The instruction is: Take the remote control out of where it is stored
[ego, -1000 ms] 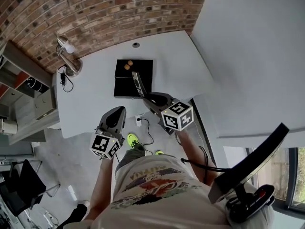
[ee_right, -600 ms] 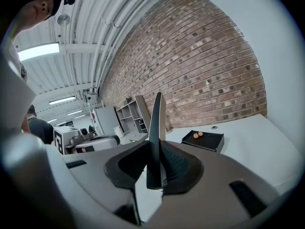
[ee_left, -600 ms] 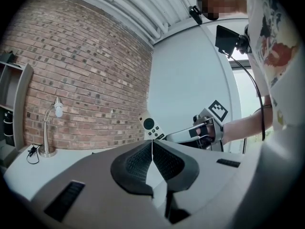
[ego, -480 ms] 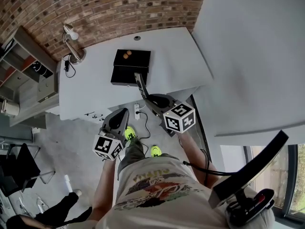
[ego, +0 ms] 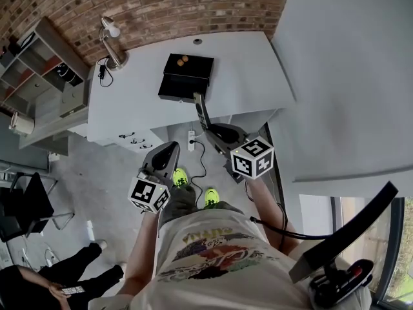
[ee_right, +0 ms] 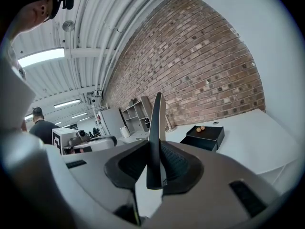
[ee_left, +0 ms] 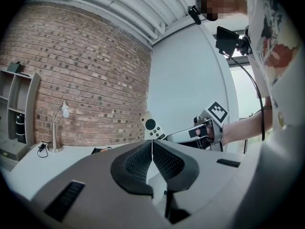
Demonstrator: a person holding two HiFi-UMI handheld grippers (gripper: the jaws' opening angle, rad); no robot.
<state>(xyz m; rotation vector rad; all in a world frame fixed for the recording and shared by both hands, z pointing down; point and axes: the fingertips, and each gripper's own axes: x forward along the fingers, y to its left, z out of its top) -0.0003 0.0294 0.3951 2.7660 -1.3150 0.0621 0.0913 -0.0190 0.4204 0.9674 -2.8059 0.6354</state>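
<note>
Right claw (ee_right: 156,156) grips the remote control (ee_right: 157,118), left claw (ee_left: 152,149) clenched empty; white counter (ego: 251,76), brick wall (ego: 161,5); remote slim, pale.

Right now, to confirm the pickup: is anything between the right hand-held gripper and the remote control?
Nothing visible. The right hand-held gripper is shut on the remote control, holding it clear of the black box on the desk.

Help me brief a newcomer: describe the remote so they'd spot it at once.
Find the white desk below the brick wall, with a black box on it. At the desk's near edge, before the box, the right gripper holds the remote in its jaws. It is the only slim pale bar there, with a dark round pad near its tip.
</note>
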